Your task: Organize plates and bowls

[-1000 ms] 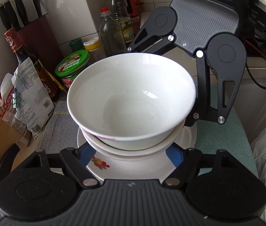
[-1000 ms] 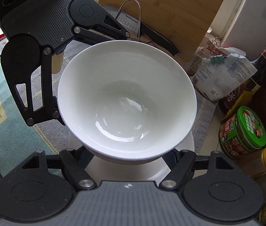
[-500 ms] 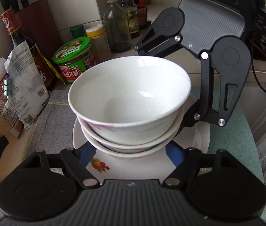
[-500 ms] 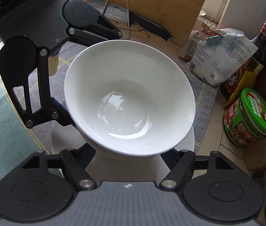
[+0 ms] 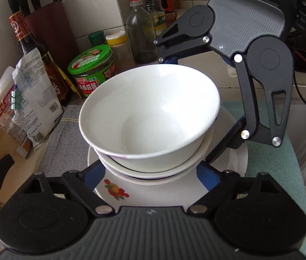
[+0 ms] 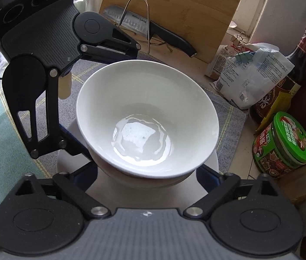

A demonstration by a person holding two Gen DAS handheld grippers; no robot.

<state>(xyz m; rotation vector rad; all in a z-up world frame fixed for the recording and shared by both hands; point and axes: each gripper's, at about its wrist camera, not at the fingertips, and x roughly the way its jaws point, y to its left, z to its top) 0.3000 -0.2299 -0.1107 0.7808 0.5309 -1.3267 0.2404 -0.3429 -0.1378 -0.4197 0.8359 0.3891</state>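
Since my left tool (image 5: 150, 173) and right tool (image 6: 146, 173) have just opened wide, the slippery, breakable top bowl (image 5: 150, 117) rests nested; I'd grip its rim.

top bowl (image 5: 150, 117) nested in a second bowl (image 5: 153, 169), both stacked on a plate (image 5: 131, 195). plate sits on a mat (image 5: 66, 143) on the counter (image 6: 200, 65). in the left wrist view, jar (image 5: 93, 71) behind the stack, bottles (image 5: 140, 36) further back by the wall, knife block (image 5: 51, 28) at the back left, bag (image 5: 31, 108) left of the mat. in the right wrist view, cutting board (image 6: 174, 6) stands behind the stack, knife (image 6: 153, 30) before it.
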